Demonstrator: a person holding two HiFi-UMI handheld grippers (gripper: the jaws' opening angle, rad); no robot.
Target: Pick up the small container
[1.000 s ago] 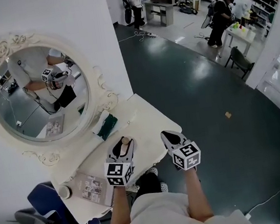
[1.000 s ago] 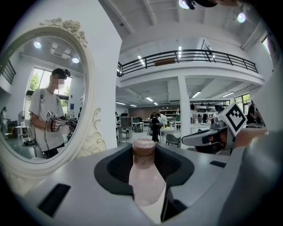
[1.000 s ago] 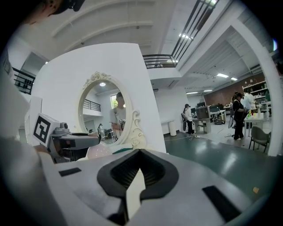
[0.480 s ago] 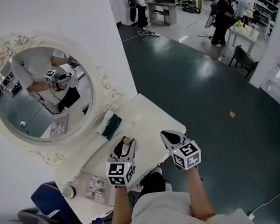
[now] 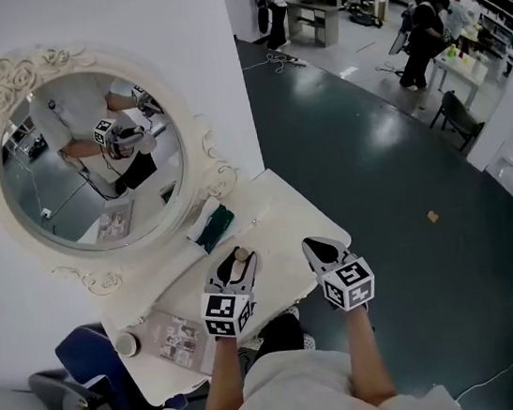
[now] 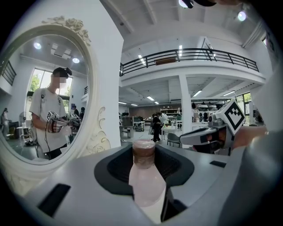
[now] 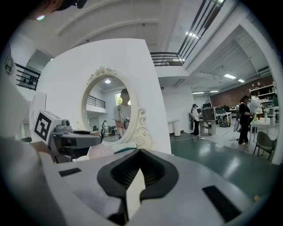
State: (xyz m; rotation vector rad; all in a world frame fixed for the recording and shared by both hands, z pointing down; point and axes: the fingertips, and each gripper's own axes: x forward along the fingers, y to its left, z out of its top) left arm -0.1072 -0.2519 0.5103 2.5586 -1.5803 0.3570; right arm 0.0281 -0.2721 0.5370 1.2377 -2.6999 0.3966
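Note:
The small container [image 6: 146, 181] is a pale pink bottle with a brown cap. It stands upright between the jaws of my left gripper [image 6: 144, 154], which is shut on its body. In the head view the left gripper [image 5: 235, 263] hovers over the near part of the white dressing table [image 5: 277, 213], and the container's cap [image 5: 241, 253] shows between its jaws. My right gripper [image 5: 320, 249] hangs beside it over the table's right edge, jaws shut with nothing in them. The right gripper view shows its pads [image 7: 132, 170] meeting at the tip.
A round ornate mirror [image 5: 90, 166] hangs on the white wall behind the table. A green cloth [image 5: 214, 226] lies near the mirror; a printed card [image 5: 174, 339] and a small cup [image 5: 125, 344] lie at the table's left end. A blue chair [image 5: 81, 361] stands at lower left.
The head view has drifted slightly, so everything sits a little further right. Both grippers keep their places over the table, and the left still holds the container.

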